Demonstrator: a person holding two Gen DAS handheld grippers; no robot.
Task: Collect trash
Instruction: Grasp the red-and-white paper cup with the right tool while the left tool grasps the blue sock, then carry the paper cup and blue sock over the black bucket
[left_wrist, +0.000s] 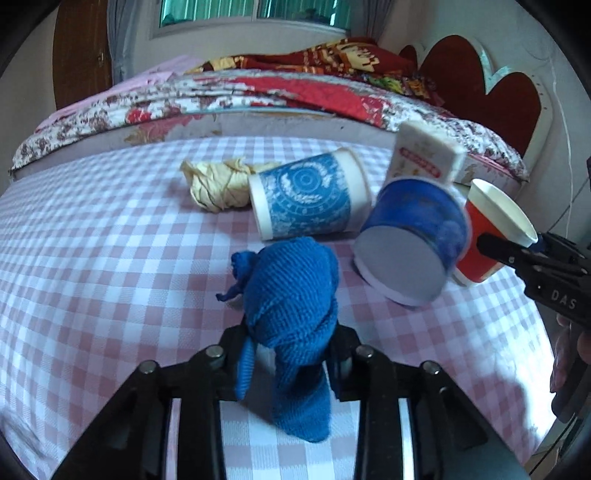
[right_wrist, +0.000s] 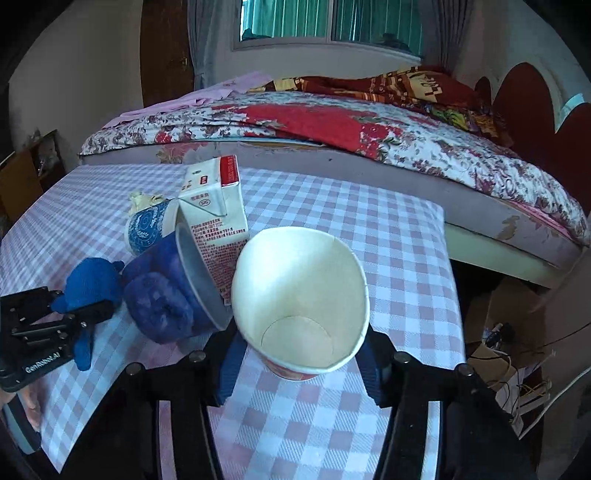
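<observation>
My left gripper (left_wrist: 291, 354) is shut on a knotted blue cloth (left_wrist: 295, 295), also seen in the right wrist view (right_wrist: 90, 284). My right gripper (right_wrist: 301, 360) is shut on a red paper cup (right_wrist: 303, 295), squeezing its rim oval; the cup shows at the right in the left wrist view (left_wrist: 487, 229). On the pink checked tablecloth (left_wrist: 110, 258) lie a blue bowl-like tub on its side (left_wrist: 410, 240), a blue-patterned paper cup on its side (left_wrist: 310, 195), a white and red carton (left_wrist: 424, 155) and a crumpled beige paper wad (left_wrist: 218, 184).
A bed with a floral quilt (right_wrist: 369, 140) runs along the far edge of the table. The table's right edge (right_wrist: 452, 295) drops to a floor with boxes and cables (right_wrist: 509, 350). A wooden door (left_wrist: 81, 51) stands at back left.
</observation>
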